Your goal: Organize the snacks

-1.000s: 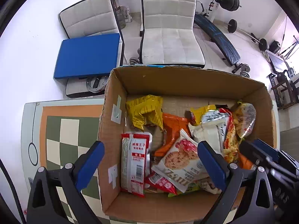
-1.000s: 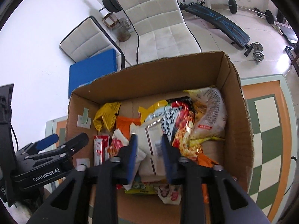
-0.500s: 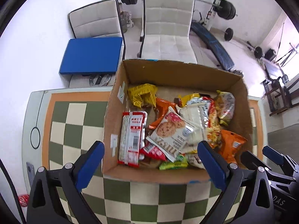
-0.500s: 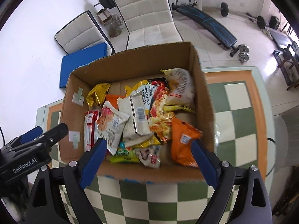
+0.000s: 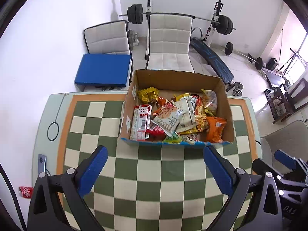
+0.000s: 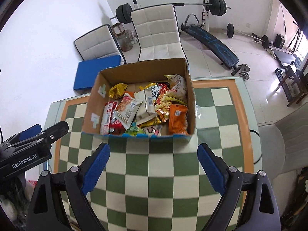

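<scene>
Both grippers, left and right, spread wide, empty, above checkered table. Snack-filled box beyond, unobstructed. Chairs, weight bench far.

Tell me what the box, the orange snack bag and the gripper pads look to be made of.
Cardboard box: brown corrugated board, matte; raw cut rims and taped paper patches on its side.
Orange snack bag: thin plastic film, probably, glossy; it crinkles and catches glints.
Right gripper pads: blue with a ribbed, matte face, likely rubber or soft plastic, on black hard-plastic fingers with metal screws.
</scene>
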Available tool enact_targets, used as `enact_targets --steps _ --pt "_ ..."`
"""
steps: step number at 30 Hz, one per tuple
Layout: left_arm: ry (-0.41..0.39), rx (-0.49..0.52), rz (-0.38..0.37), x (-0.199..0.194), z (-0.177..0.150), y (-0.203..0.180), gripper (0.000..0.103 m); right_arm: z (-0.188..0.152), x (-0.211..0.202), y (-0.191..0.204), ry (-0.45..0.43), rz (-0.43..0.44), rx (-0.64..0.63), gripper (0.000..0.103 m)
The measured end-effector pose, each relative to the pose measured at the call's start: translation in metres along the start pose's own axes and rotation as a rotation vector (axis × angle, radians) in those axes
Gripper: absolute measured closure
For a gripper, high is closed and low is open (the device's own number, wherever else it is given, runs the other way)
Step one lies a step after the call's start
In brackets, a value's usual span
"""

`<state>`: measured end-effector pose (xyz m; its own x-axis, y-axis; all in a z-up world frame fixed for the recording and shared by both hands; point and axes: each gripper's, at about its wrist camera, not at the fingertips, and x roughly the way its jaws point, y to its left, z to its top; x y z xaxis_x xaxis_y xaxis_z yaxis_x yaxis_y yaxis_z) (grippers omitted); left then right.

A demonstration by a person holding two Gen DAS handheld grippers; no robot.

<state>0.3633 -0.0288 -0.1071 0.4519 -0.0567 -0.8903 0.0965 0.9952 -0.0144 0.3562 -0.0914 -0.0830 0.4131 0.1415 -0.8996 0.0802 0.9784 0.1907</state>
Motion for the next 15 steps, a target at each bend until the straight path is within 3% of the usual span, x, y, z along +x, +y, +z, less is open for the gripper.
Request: enact_targets --steps 15 --pt "-0.055 0.005 0.032 -0.088 -0.051 -0.002 0.001 -0.052 -0.121 0.012 -0.12 -0.008 -0.029 0.009"
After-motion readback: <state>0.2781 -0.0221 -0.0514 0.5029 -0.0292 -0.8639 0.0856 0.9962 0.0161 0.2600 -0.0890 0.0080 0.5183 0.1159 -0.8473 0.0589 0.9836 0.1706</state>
